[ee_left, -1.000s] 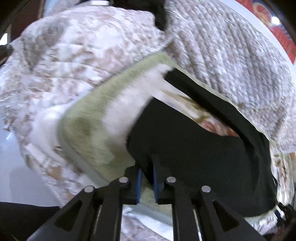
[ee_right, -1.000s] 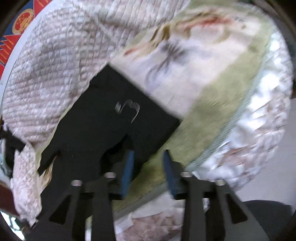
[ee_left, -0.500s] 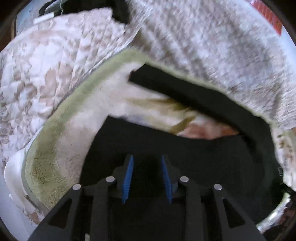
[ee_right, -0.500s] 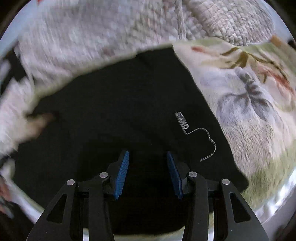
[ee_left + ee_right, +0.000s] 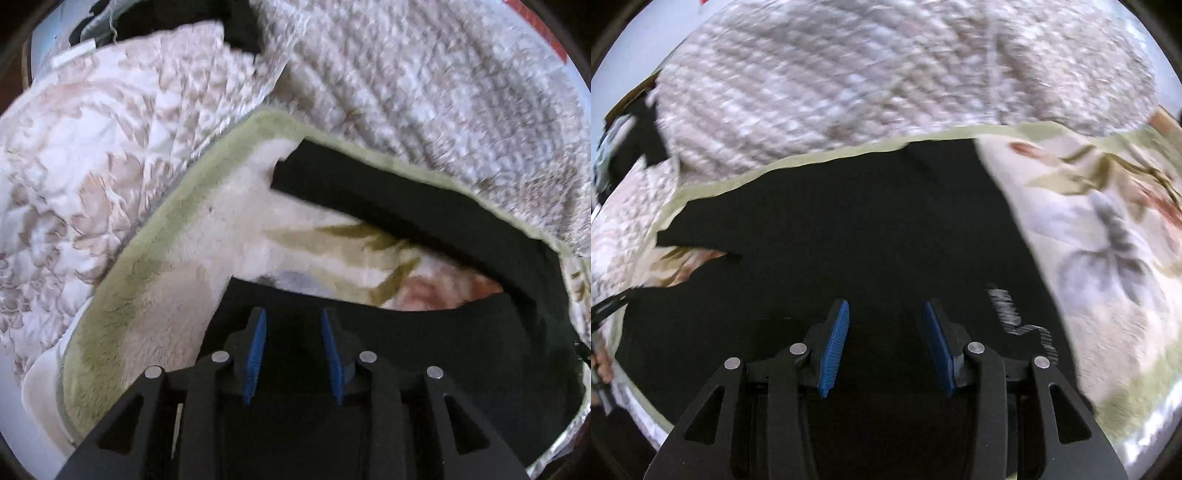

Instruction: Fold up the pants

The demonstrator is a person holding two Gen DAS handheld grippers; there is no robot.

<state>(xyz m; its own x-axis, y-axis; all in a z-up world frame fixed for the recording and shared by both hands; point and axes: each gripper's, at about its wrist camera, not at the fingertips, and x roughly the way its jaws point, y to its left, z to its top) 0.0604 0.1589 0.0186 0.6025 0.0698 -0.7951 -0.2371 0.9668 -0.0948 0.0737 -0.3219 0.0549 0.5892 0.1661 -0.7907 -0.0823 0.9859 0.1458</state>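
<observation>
Over the pants, spread flat on a floral blanket on the bed, I hold both grippers, left and right, with jaws parted, gripping nothing.

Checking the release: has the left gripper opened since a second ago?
Yes. The left gripper was nearly shut; its blue pads now stand apart over the black pants.

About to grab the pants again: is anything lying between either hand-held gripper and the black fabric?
Nothing visible. The left hand-held gripper and the right hand-held gripper are both open right over the black pants, which lie bare on the blanket, with no other item on top.
</observation>
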